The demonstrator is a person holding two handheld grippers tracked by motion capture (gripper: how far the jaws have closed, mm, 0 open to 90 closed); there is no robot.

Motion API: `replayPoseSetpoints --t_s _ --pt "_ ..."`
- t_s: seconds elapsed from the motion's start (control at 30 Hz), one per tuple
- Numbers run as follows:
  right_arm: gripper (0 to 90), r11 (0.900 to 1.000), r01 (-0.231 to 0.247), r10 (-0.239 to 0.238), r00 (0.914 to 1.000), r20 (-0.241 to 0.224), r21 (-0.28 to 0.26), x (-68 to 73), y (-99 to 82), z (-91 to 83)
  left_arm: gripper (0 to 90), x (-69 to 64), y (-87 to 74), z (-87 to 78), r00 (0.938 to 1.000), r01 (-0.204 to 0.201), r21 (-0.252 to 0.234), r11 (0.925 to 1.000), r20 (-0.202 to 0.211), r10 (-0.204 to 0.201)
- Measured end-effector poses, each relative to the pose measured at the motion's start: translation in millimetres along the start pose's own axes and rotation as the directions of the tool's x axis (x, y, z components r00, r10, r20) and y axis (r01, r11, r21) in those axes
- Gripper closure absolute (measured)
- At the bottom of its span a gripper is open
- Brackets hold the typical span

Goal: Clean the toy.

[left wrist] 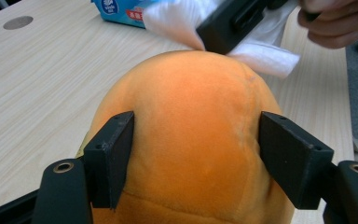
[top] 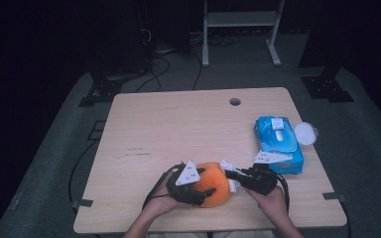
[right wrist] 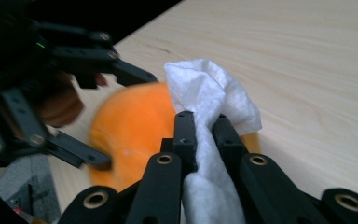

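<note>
Two claws are engaged: the left claw clamps the orange plush toy, the right claw pinches a wipe; hard rubbing could tear the wipe free.

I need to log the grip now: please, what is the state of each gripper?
Left gripper: closed on the orange plush toy, a jaw on each side.
Right gripper: closed on a white wet wipe, held at the toy.

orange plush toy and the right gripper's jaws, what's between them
A white wipe, pinched in the right gripper, lies against the orange plush toy, as the right gripper view shows.
</note>
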State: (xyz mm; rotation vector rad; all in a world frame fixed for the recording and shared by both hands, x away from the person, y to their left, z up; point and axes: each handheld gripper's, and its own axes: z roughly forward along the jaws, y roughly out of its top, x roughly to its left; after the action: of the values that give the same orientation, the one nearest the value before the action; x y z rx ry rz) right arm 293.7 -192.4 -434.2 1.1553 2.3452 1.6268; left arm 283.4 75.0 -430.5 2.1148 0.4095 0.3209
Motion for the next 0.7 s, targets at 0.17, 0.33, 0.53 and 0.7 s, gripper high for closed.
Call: replayPoseSetpoints --t_s 0.17,0.33,0.53,0.7 --pt "81.7 0.9945 -0.088 0.084 0.9934 0.078 0.056 -25.6 -17.2 3.4 29.0 1.4 -1.4 -1.4 1.0000 0.007 -0.004 1.0000 0.006 -0.007" --pt "81.9 0.9994 -0.025 0.026 0.9996 0.010 -0.023 -0.6 -1.5 -1.3 28.2 0.3 -1.4 1.5 0.9999 0.008 -0.013 0.9999 0.006 -0.008" --pt "81.2 0.9977 0.063 -0.063 0.9979 -0.010 -0.026 17.2 3.1 2.2 27.3 -7.3 2.1 5.6 0.9996 -0.029 -0.008 0.9995 0.004 0.029" --pt "81.5 0.9998 0.015 -0.015 0.9999 -0.007 -0.014 4.0 -4.1 3.2 17.6 3.7 7.5 -5.1 0.9994 0.034 -0.039 0.9986 0.007 -0.034"
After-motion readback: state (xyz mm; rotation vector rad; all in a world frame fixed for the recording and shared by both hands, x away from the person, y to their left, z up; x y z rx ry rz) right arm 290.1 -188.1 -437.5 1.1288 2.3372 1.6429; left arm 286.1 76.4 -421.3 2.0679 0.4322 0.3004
